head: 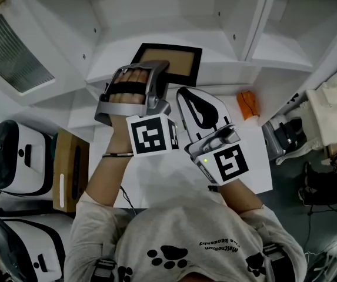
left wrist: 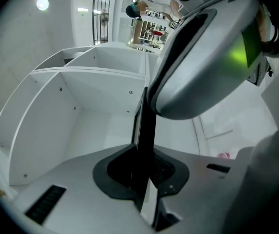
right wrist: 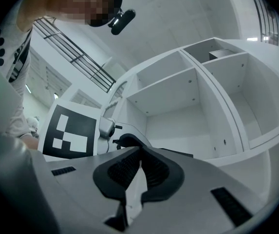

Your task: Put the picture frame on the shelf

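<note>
Two things mattered for this step: letting go cleanly and backing out straight. The left gripper (head: 159, 69) reached into the white shelf unit (head: 221, 57), its jaws a little apart with the edge of the picture frame (head: 174, 60) between them. The grip looked slack rather than clamped. The frame rested on the shelf board with its brown backing toward me, and I could not tell whether it lay flat or leaned on the back wall. I judged it best to widen the jaws until both pads cleared the black rim, then draw back along the frame's own plane so nothing dragged it off the ledge. The right gripper (right wrist: 139, 169) hung just beside the left with its jaws together on nothing, well placed to steady the frame if it slid.

Below the shelf stood a white table (head: 156, 175) with a small orange object (head: 247, 104) near its far right corner. A cardboard box (head: 71, 169) sat to the left.
</note>
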Action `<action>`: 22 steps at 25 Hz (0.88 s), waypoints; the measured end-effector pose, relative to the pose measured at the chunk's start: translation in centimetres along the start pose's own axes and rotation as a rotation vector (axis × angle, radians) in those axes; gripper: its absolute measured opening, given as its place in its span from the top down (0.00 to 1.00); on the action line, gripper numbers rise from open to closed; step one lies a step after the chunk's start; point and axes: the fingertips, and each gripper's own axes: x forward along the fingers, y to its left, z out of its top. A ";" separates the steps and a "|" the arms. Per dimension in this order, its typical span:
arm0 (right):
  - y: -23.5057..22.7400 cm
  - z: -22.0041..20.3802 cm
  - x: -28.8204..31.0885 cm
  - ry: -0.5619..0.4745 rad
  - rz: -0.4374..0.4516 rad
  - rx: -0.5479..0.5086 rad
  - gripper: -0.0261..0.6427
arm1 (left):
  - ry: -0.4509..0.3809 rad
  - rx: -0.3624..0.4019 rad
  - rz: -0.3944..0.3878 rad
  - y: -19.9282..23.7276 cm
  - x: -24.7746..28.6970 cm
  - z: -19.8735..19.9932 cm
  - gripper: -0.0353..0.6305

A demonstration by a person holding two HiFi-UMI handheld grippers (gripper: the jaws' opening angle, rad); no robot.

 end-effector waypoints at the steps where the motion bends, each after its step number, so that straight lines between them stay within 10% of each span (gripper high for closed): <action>1: 0.1 -0.2 0.3 0.006 0.008 -0.001 0.90 | -0.001 0.001 0.000 0.1 0.0 0.0 0.88; 22: -0.9 -1.0 3.9 0.015 0.004 -0.021 0.90 | -0.132 -0.155 -0.021 0.3 -1.7 -0.2 0.75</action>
